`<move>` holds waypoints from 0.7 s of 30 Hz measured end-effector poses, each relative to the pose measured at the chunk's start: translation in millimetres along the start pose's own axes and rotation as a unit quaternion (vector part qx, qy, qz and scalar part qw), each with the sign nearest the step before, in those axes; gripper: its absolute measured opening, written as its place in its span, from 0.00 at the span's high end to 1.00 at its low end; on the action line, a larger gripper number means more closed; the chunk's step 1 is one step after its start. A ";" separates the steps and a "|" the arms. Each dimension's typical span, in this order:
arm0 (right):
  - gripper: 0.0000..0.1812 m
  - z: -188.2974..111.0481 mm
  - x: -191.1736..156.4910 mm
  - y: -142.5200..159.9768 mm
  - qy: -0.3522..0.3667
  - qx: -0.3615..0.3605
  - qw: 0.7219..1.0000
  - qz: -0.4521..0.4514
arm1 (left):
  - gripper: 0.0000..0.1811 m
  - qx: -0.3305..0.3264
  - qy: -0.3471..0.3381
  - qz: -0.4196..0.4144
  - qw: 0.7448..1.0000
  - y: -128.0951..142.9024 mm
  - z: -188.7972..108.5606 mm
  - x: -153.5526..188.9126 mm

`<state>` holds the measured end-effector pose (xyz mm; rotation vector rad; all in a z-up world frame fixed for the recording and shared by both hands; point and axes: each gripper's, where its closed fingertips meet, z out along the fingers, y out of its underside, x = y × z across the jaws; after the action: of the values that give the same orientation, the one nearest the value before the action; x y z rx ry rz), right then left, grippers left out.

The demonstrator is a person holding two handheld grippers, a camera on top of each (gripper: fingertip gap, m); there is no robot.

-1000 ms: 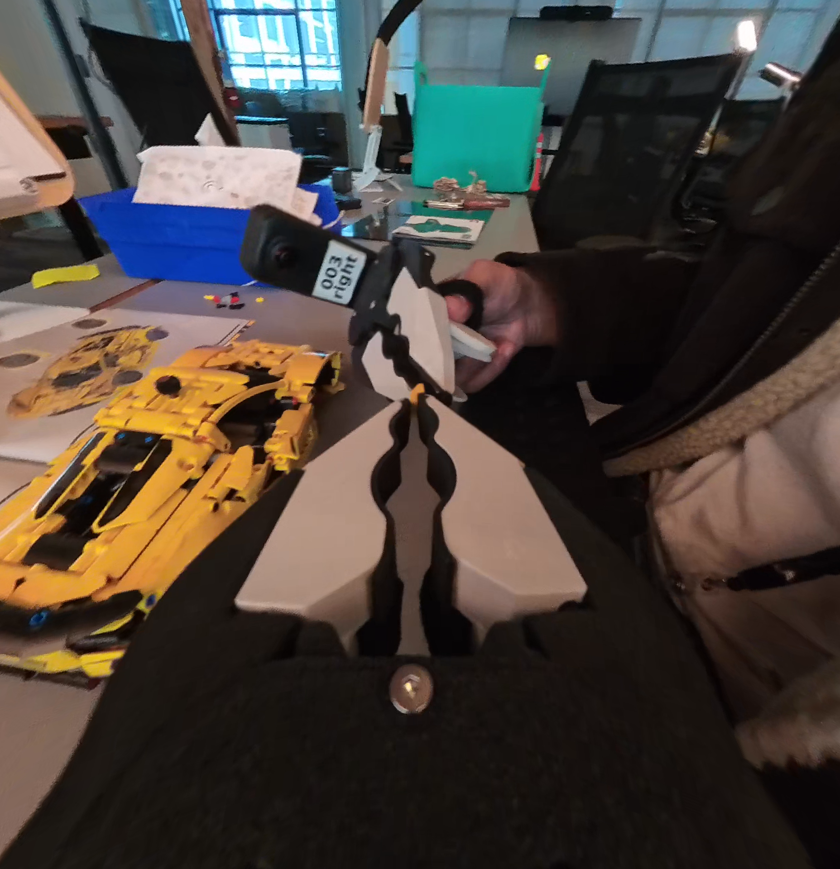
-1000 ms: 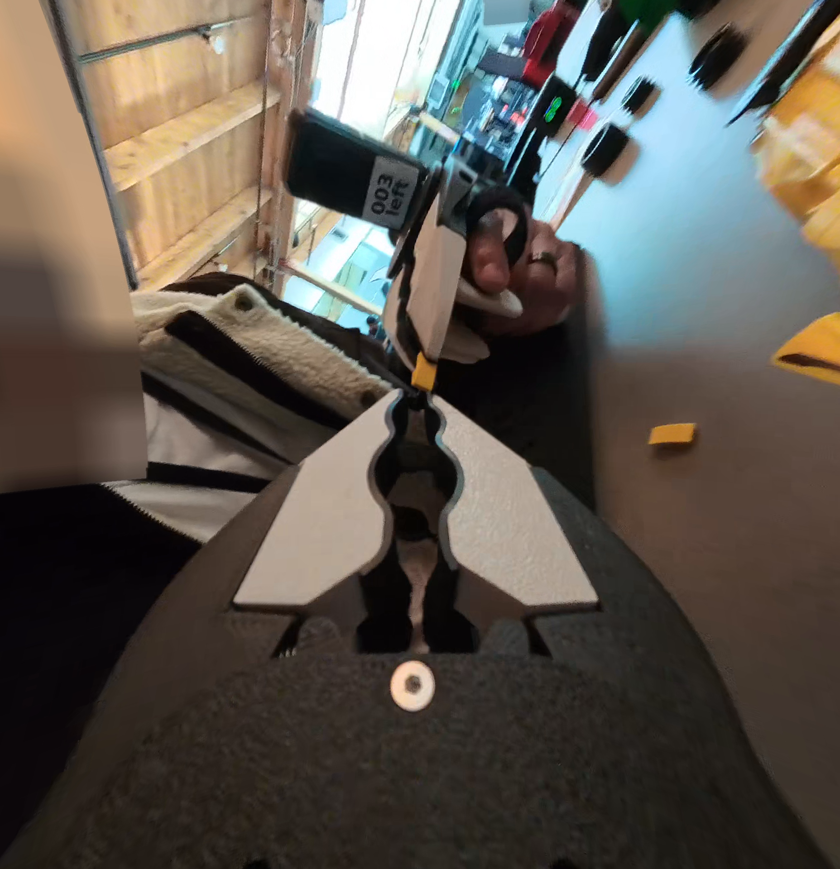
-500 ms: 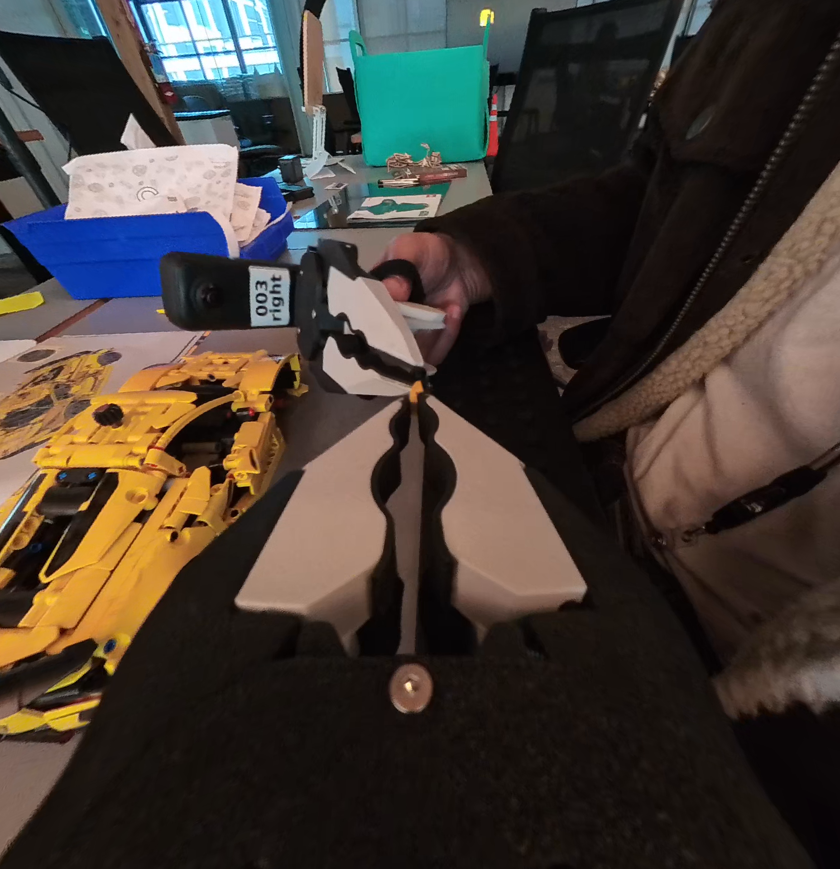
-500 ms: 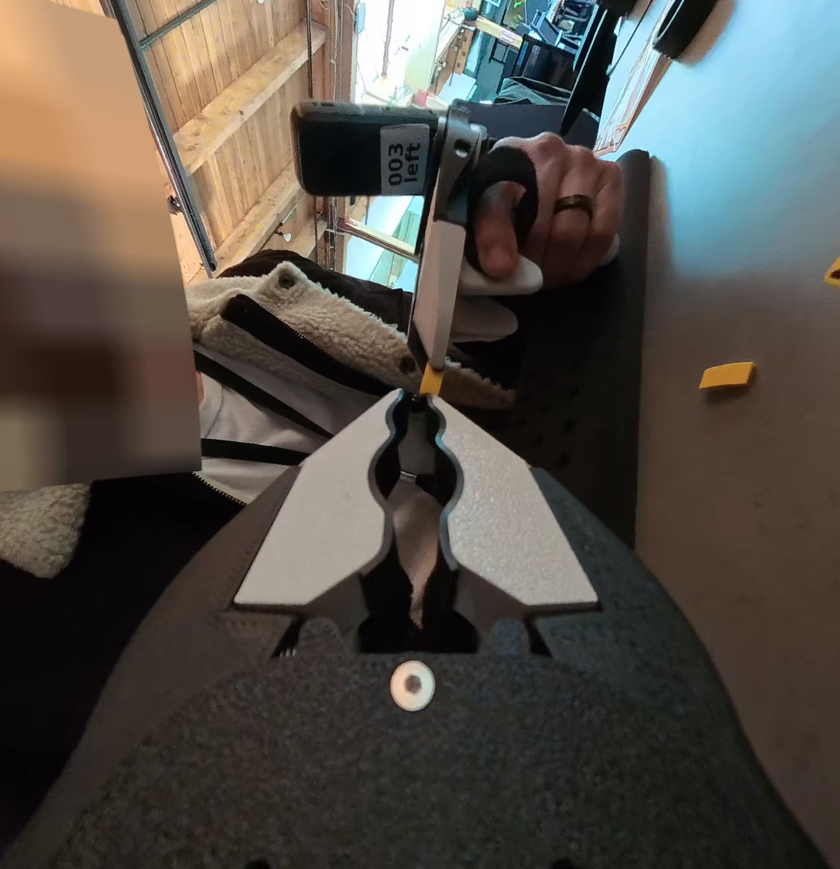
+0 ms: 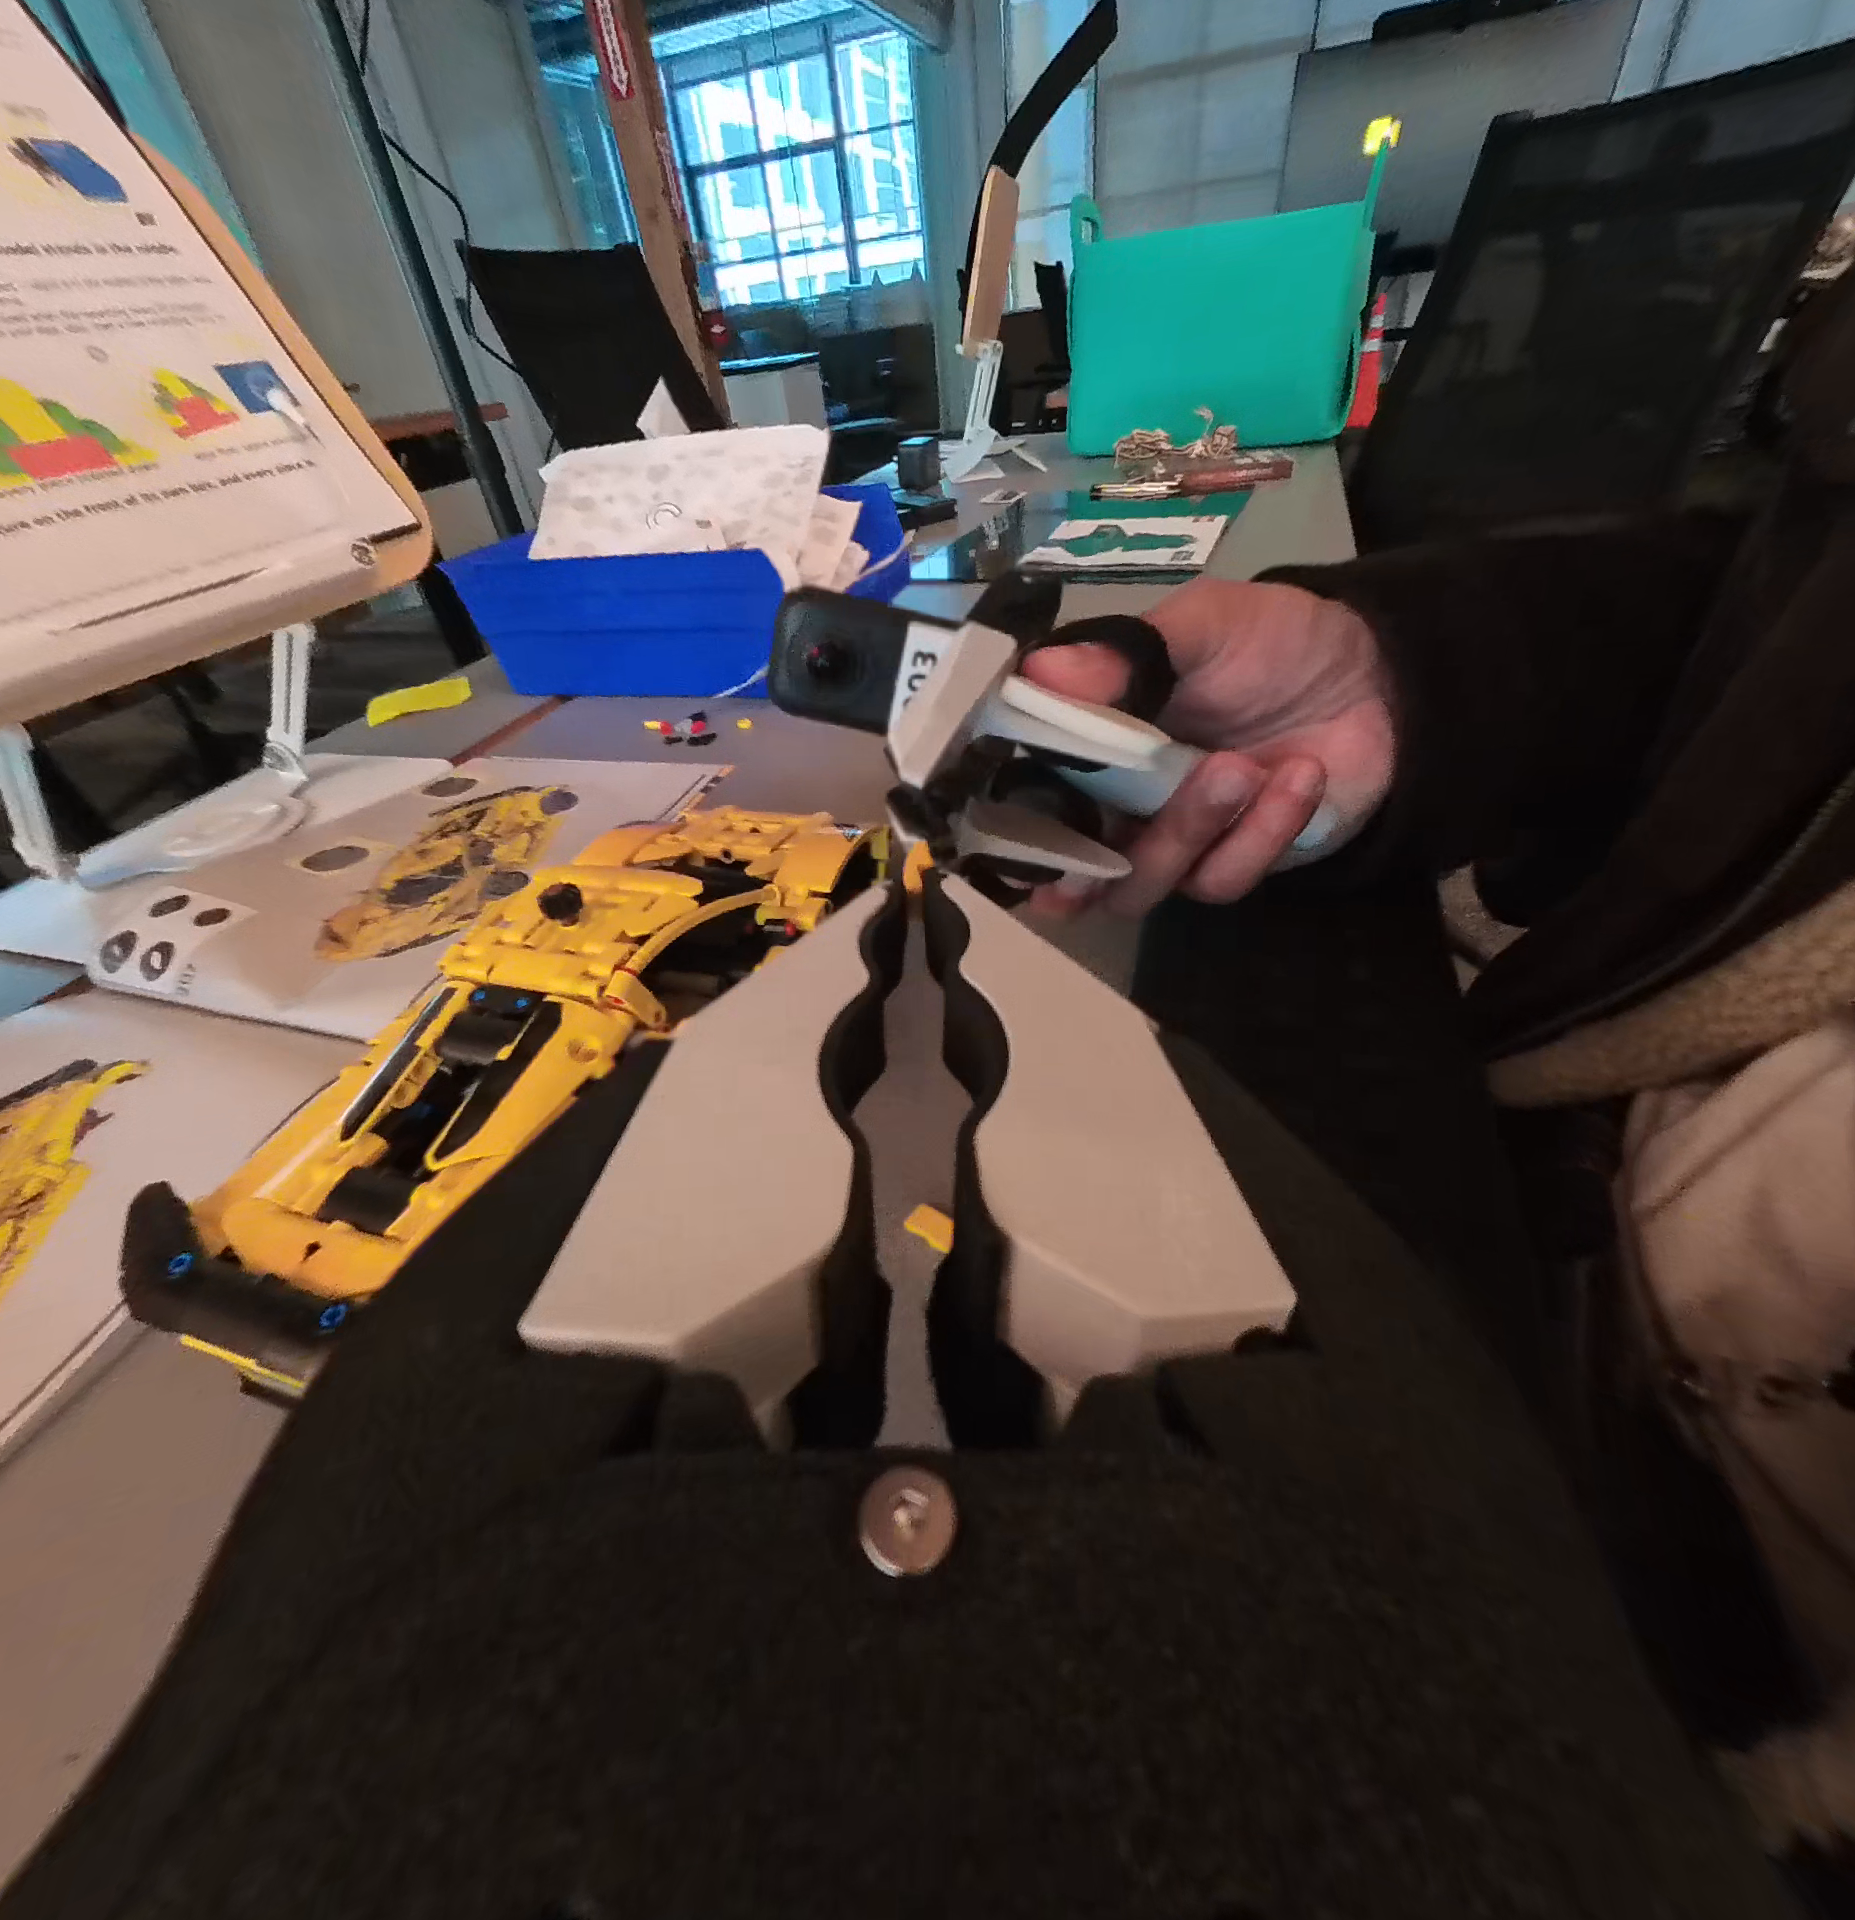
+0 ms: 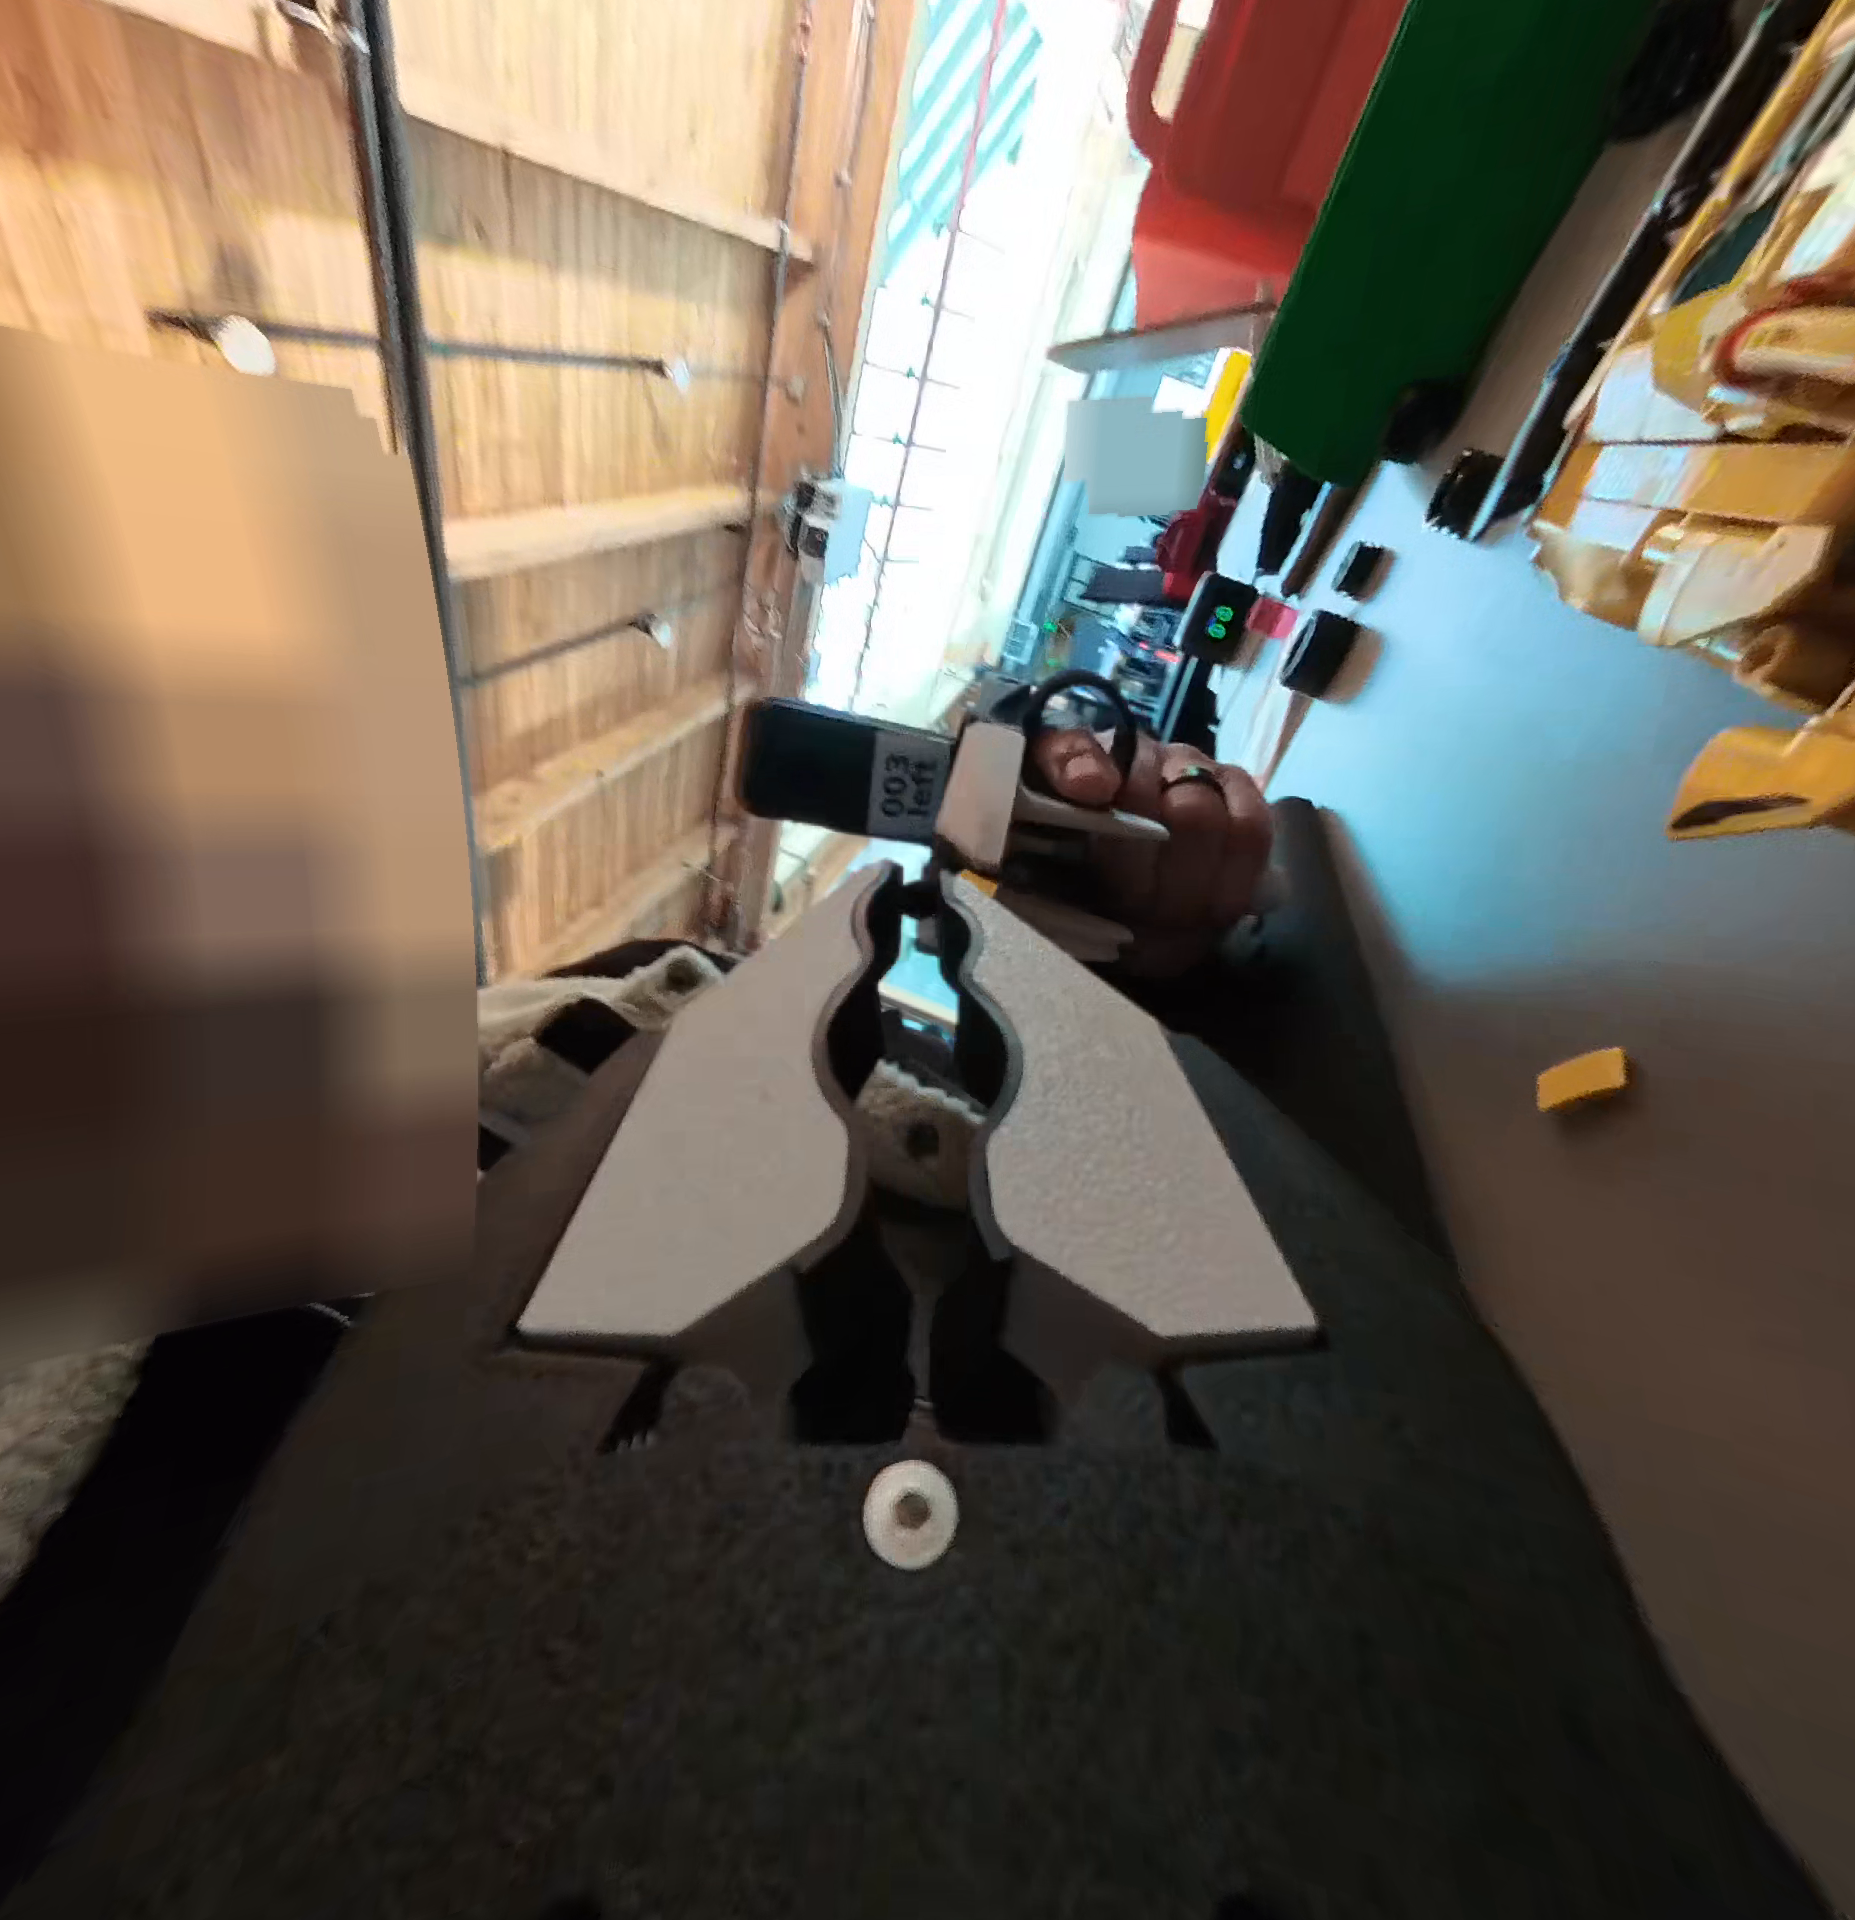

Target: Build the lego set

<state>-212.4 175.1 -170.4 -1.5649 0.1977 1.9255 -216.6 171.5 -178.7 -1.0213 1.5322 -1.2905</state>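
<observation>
My left gripper [image 5: 915, 902] pinches a small yellow piece [image 5: 917, 868] so the right gripper [image 6: 918, 899] — tips nearly together, grip unclear — can work it.

place: open-plan office/maker workspace | landmark: long grey worktable [image 5: 777, 748] | on it: blue plastic bin [image 5: 632, 623], teal fabric tote [image 5: 1214, 332] at far end | beside it: black mesh office chair [image 5: 1588, 343] | behind: large gridded windows [image 5: 798, 177] | right wrist view: bare timber-framed wall [image 6: 590, 343]
</observation>
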 end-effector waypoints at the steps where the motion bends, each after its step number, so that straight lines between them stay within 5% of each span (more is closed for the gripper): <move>1: 0.97 -0.3 1.1 -0.4 -0.004 0.006 1.000 0.006 | 0.98 -0.005 0.001 0.003 1.000 1.6 0.4 0.9; 6: 0.97 -1.1 7.2 0.4 0.037 0.001 0.999 -0.033 | 0.99 -0.022 0.001 -0.026 0.999 8.2 3.1 -1.5; 12: 0.97 -3.3 13.3 -11.5 0.124 0.007 0.986 -0.114 | 0.99 -0.027 -0.014 -0.161 0.987 13.3 7.9 -13.8; 21: 0.97 -23.1 73.8 5.6 0.280 -0.053 0.953 -0.105 | 0.99 -0.163 -0.025 -0.340 0.926 65.8 11.3 -13.7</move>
<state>-202.7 187.5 -246.3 -2.0850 0.1573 1.3126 -205.5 189.8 -243.5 -1.9047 1.4297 -1.4631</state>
